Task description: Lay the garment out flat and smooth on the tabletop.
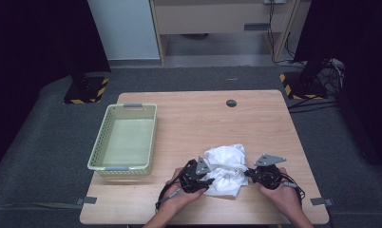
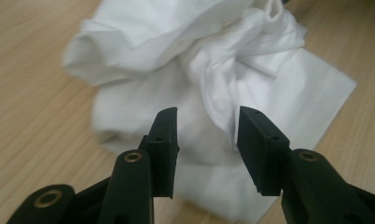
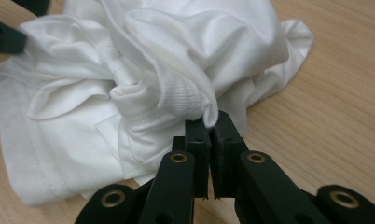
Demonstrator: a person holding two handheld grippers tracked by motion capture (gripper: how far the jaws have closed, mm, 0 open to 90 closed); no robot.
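Note:
A crumpled white cloth lies in a heap on the wooden table, near its front edge. My left gripper sits at the cloth's left side. In the left gripper view it stands open, its jaws hovering over the white cloth with folds between them. My right gripper is at the cloth's right edge. In the right gripper view it is shut on a ribbed hem of the white cloth.
A pale green plastic basket stands on the left part of the table with nothing in it. A small dark round cap sits in the tabletop near the far edge. Bare wood surrounds the cloth.

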